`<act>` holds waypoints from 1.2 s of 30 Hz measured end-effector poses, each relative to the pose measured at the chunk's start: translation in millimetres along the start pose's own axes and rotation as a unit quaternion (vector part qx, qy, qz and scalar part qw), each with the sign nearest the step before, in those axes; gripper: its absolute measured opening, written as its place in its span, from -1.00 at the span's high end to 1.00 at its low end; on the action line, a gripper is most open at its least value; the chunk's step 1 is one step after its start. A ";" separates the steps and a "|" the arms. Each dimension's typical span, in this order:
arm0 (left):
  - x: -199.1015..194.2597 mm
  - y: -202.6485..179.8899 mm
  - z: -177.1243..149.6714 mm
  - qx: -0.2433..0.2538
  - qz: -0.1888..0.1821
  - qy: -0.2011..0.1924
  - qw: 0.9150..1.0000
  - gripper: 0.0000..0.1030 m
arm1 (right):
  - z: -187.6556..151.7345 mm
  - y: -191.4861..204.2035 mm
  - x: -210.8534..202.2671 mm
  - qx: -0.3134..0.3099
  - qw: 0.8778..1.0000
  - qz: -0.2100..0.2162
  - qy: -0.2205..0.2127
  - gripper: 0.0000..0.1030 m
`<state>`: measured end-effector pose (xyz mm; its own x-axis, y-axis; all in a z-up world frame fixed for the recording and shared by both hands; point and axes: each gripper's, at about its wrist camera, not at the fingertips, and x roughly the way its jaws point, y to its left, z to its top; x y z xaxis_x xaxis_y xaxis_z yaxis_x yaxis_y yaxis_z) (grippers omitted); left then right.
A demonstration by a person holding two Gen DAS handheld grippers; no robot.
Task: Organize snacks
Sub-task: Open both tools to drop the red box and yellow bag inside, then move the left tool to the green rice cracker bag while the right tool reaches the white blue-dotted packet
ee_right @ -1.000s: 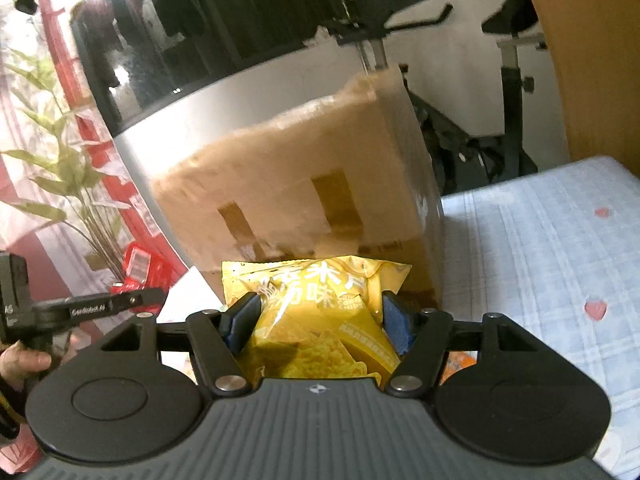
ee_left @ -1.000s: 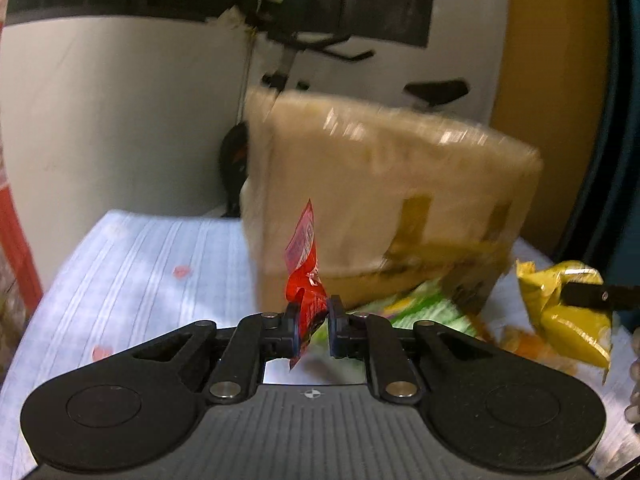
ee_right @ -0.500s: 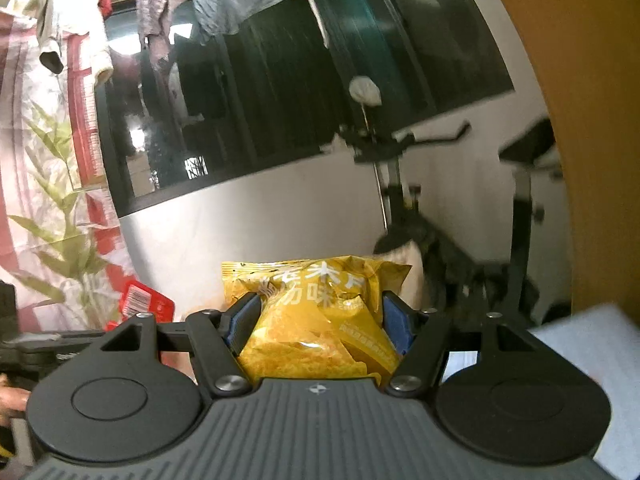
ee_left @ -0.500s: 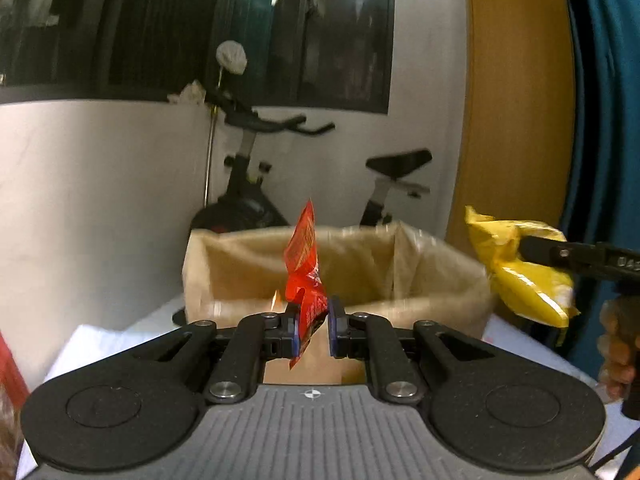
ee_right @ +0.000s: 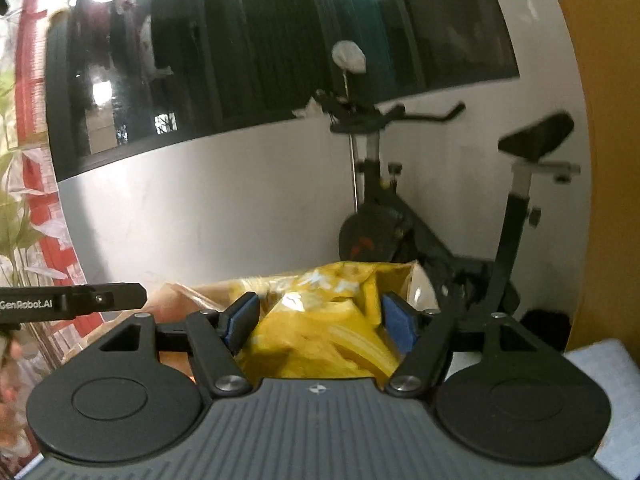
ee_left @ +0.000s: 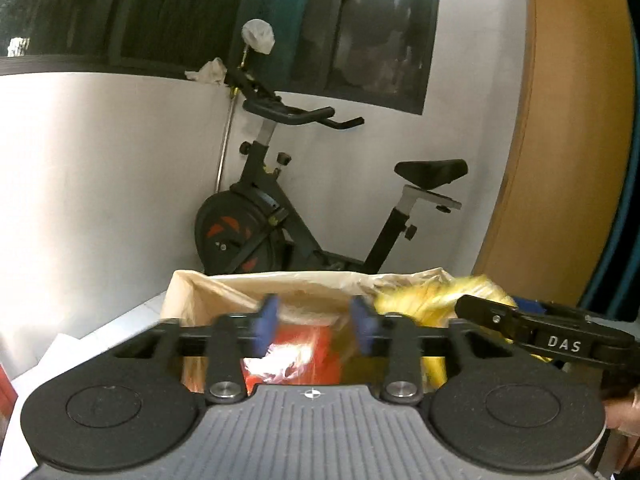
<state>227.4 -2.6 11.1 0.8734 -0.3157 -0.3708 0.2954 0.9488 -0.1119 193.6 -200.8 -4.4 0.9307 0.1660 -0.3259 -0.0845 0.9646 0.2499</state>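
Nearest to us in the left wrist view, our left gripper (ee_left: 313, 326) is opening: its blue pads (ee_left: 267, 323) stand apart and blurred, with nothing pressed between them. Just below and beyond the gap, the red packet (ee_left: 298, 362) is free of the pads and lies blurred inside the box (ee_left: 188, 300), an open cardboard carton lined with pale plastic.

In the right wrist view, our right gripper (ee_right: 320, 326) has the yellow bag (ee_right: 320, 320) between its blue pads (ee_right: 240, 320). The jaws are opening; the left pad looks to have come off the crinkled film, while the right pad is still against it or very close. The bag hangs over the right part of the box. From the left wrist view the same bag shows as a yellow smear at the box's right rim, with the right gripper's black finger, marked DAS, lying across it. In the right wrist view, the left gripper's finger reaches in from the left edge.

The box sits on a bed with a pale blue checked sheet (ee_right: 608, 364).

Beyond the box stands an exercise bike (ee_left: 280, 220) against a white wall, under a dark window (ee_left: 200, 12). An orange-brown panel (ee_left: 568, 140) rises on the right.
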 end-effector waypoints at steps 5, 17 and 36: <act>-15.0 8.1 -13.0 0.015 0.004 0.016 1.000 -0.25 | -7.5 -7.0 -23.3 0.007 1.000 0.017 -0.006 -0.44; -90.0 7.3 -67.8 0.017 0.004 0.016 1.000 -0.70 | -53.8 5.3 -104.2 -0.036 0.997 0.040 -0.051 -0.44; -20.8 -17.4 -170.1 -0.056 0.039 0.162 0.984 -0.81 | -144.9 -18.4 -113.8 0.013 0.999 -0.021 0.027 -0.44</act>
<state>138.3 -10.6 -136.1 0.7176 -0.2384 -0.6543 0.1718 0.9711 -0.1654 37.6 -207.7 -104.0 0.9125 0.1365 -0.3856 -0.0353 0.9654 0.2582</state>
